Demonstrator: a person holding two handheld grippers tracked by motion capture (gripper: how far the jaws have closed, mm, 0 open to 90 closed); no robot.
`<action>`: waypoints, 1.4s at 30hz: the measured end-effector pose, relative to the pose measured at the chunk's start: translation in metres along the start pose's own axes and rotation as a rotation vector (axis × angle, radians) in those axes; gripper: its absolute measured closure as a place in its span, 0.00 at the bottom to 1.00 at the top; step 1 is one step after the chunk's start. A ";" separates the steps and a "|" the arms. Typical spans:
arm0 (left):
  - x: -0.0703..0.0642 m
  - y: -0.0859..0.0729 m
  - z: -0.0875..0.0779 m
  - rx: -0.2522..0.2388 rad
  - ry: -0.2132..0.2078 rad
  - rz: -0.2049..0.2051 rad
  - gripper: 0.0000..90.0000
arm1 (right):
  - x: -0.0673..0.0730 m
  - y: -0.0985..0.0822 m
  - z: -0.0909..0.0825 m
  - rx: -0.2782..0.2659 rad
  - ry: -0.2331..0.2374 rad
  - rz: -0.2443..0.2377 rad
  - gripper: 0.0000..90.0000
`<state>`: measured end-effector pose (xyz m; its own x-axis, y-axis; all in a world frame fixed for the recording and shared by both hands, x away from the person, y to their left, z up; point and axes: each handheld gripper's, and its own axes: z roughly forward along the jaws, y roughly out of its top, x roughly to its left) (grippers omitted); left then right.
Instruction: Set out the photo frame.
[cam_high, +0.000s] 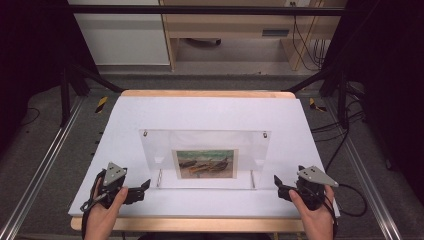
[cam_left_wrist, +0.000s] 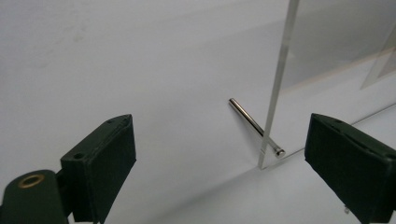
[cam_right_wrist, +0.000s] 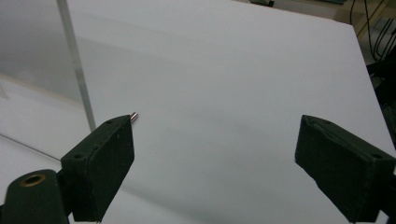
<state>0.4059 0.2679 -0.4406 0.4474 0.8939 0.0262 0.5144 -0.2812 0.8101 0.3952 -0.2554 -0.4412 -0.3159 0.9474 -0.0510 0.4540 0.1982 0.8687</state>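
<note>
Clear acrylic frame (cam_high: 205, 150), slim steel pin (cam_left_wrist: 254, 126).

A clear acrylic picture frame (cam_high: 205, 159) is standing upright in the middle of the white table top, its broad face turning toward the person. It is holding a small painted picture (cam_high: 205, 163) of boats in browns and greens, sitting low and centred in the pane. Two slim metal pins (cam_high: 159, 177) are sticking out near its bottom corners, propping it up; the left pin (cam_left_wrist: 254, 126) is passing through the pane's edge.
</note>
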 end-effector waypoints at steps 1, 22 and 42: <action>0.001 0.000 0.001 -0.001 0.009 -0.001 0.10 | -0.001 0.000 0.001 0.000 -0.006 0.002 0.14; 0.033 0.020 0.017 -0.035 0.090 -0.036 0.10 | -0.024 0.015 0.030 0.040 -0.036 0.108 0.16; 0.075 0.018 0.051 0.026 0.178 -0.064 0.10 | -0.038 0.031 0.087 0.158 0.021 0.142 0.18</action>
<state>0.4860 0.3115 -0.4542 0.2776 0.9573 0.0802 0.5575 -0.2285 0.7981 0.4937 -0.2631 -0.4555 -0.2561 0.9635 0.0779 0.6193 0.1016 0.7786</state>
